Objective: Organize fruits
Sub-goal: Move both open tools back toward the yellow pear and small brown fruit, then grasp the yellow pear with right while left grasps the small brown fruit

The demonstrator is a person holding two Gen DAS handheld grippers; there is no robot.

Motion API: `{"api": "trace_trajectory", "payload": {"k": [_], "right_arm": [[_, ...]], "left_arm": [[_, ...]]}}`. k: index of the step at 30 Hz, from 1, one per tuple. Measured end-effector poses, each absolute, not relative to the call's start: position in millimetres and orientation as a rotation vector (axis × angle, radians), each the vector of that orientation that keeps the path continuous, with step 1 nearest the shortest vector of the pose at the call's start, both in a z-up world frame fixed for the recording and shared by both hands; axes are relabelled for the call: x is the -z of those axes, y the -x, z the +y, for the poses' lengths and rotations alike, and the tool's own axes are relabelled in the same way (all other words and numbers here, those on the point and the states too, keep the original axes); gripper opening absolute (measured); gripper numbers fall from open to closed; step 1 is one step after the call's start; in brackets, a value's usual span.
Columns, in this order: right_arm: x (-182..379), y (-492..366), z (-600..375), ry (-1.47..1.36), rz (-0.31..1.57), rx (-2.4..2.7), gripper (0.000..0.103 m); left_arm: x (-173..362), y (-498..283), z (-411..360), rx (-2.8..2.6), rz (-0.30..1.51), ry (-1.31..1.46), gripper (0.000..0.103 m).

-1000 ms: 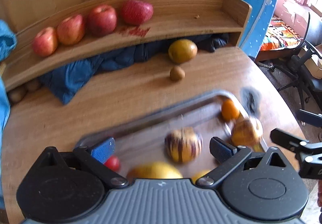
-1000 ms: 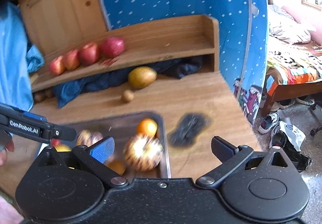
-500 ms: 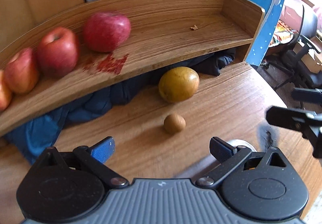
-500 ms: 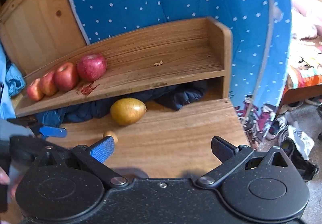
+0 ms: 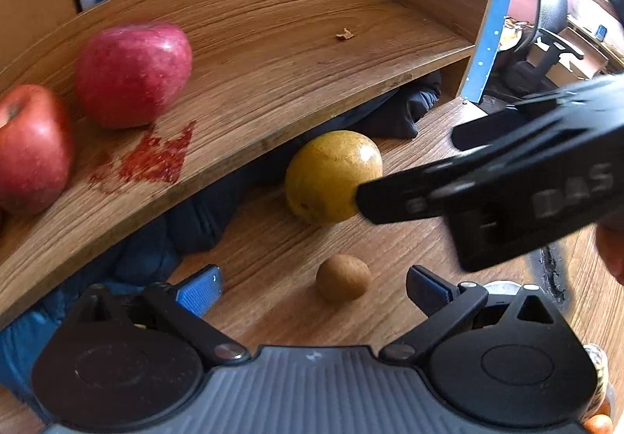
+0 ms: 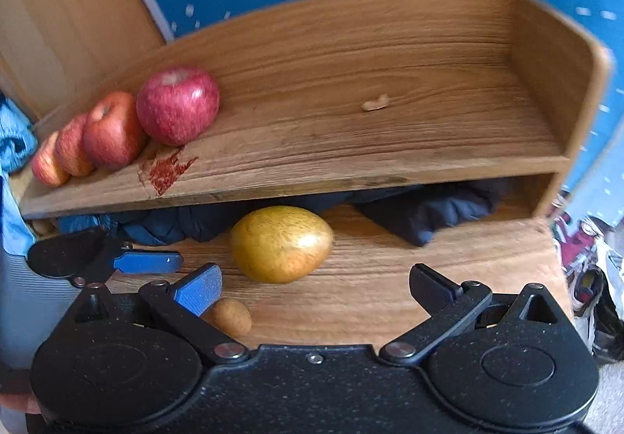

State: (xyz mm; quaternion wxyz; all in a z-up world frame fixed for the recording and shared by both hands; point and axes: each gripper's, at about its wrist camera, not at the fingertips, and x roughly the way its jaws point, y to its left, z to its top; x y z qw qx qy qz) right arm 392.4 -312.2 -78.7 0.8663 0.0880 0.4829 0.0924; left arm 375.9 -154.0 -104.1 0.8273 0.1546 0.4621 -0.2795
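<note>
**A:** What changed in the last second?

**B:** I moved both off the tray of mixed fruit, which has dropped out of view. Now I'm at the back of the table, under the shelf. Left hand-held gripper has jaws apart, holding nothing. The small brown fruit sits right between its fingertips, a touch right of centre.

**A:** And the right one?

**B:** Right hand-held gripper is also apart and empty. The big yellow fruit is just ahead of it, slightly left of centre. The small brown fruit is beside its left finger. In the left view the right tool crosses in front of the yellow fruit's right edge.

**A:** Apples?

**B:** Apples are lined up on the shelf, up and left of both. Right half of the shelf is bare except for a scrap.

**A:** So?

**B:** My read: I'm going for the two loose fruits next, one per side. Neither is gripped yet.
</note>
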Motion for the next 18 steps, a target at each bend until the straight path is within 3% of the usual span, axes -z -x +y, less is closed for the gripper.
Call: {"api": "trace_trajectory", "payload": {"k": [8, 16, 18], "right_arm": [[90.4, -421.3, -293.3, -0.132, 1.057, -0.266, 0.098], [97.2, -430.2, -282.3, -0.099, 1.080, -0.271, 0.074], [97.1, -430.5, -281.1, -0.086, 1.076, -0.269, 0.073]], "left_arm": [[103.7, -377.1, -142.6, 0.652, 0.976, -0.267, 0.098], [98.8, -376.1, -133.1, 0.699, 0.955, -0.203, 0.075], [98.9, -376.4, -132.0, 0.710, 0.966, -0.191, 0.055]]}}
